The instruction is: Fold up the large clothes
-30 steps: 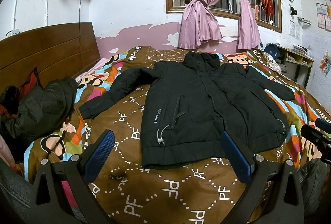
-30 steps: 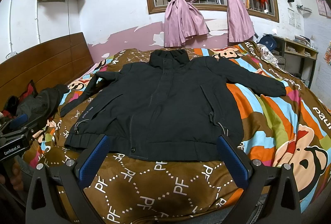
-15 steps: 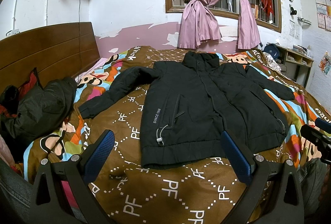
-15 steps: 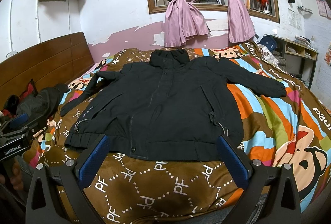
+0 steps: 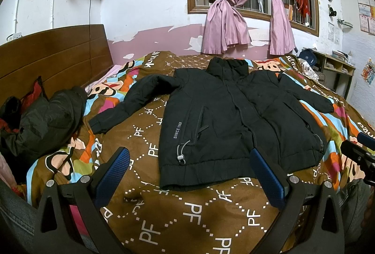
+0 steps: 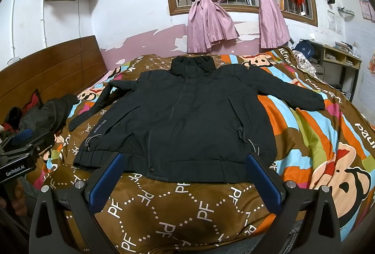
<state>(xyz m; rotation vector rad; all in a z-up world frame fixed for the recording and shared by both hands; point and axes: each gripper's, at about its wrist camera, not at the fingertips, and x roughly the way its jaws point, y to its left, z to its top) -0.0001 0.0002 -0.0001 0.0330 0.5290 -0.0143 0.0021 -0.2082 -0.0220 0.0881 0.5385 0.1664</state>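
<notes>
A black jacket (image 5: 234, 118) lies flat and face up on the bed, collar toward the window, both sleeves spread out; it also shows in the right wrist view (image 6: 187, 118). My left gripper (image 5: 189, 174) is open and empty, held just short of the jacket's hem near its left corner. My right gripper (image 6: 185, 174) is open and empty, held just short of the middle of the hem. The left gripper also shows at the left edge of the right wrist view (image 6: 21, 148).
The bed has a brown and striped cartoon blanket (image 5: 187, 211). A dark bundle of clothes (image 5: 44, 122) lies at the left by the wooden headboard (image 5: 54, 59). A window with pink curtains (image 5: 225, 26) is behind; a desk (image 5: 337, 66) stands at the right.
</notes>
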